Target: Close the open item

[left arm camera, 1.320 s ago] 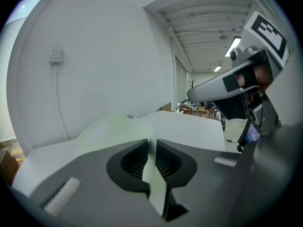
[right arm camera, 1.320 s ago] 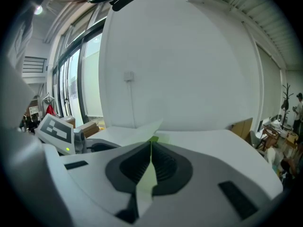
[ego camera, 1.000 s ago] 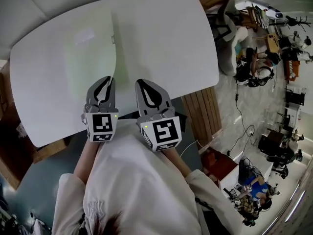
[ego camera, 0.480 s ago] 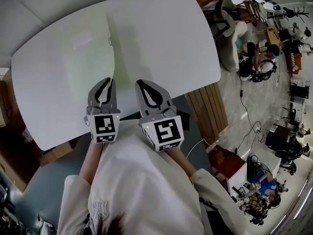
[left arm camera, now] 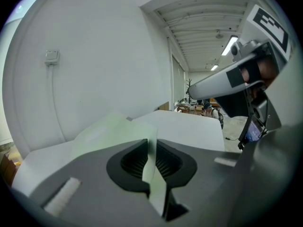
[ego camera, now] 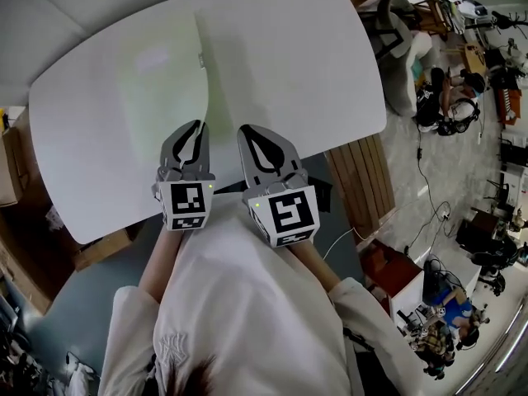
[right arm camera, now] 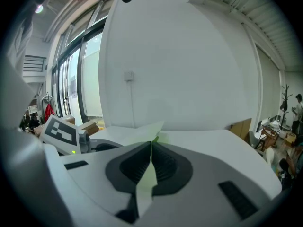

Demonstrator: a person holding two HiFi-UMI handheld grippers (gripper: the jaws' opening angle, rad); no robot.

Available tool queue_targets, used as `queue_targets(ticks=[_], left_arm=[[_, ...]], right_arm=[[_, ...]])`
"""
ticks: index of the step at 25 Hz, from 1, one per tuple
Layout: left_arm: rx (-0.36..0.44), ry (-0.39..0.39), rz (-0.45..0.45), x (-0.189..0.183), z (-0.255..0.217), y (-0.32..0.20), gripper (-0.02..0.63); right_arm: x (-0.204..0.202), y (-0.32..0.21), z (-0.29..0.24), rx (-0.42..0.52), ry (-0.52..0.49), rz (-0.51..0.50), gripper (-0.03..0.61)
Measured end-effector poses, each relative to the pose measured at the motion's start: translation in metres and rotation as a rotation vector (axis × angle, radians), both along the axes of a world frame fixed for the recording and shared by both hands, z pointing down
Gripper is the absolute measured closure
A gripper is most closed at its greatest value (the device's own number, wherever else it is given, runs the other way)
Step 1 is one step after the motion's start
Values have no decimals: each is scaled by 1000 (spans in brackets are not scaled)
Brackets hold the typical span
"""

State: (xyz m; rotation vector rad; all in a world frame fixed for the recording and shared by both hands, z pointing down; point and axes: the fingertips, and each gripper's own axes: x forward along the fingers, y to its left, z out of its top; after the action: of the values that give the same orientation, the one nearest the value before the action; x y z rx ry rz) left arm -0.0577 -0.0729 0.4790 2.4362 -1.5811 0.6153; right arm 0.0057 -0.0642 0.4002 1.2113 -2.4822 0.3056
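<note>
White table point(ego camera: 289, 56) bears pale-green translucent folder point(ego camera: 161, 81).

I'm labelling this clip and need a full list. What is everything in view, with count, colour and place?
table: one, white, filling the middle of the head view.
folder: one, pale green and translucent, on the table's left half, near edge lifted into both grippers.
wooden slats: one set, brown, on the floor right of the table.
cardboard box: one, brown, at the left edge.
wall switch: one, white, on the wall beyond the table.
background people: a few, small, far right among cluttered desks.
left gripper: one, grey, jaws shut on the folder.
right gripper: one, grey, jaws shut on the folder.
person's shirt: one, white, at the bottom centre.
</note>
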Motion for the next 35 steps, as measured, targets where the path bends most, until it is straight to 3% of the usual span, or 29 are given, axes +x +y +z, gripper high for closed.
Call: queue_targets(ticks=[35], left_arm=[[-100,-51,59,26,38,-2,577]], right_arm=[[13,-6,5,-27,-17,20,568]])
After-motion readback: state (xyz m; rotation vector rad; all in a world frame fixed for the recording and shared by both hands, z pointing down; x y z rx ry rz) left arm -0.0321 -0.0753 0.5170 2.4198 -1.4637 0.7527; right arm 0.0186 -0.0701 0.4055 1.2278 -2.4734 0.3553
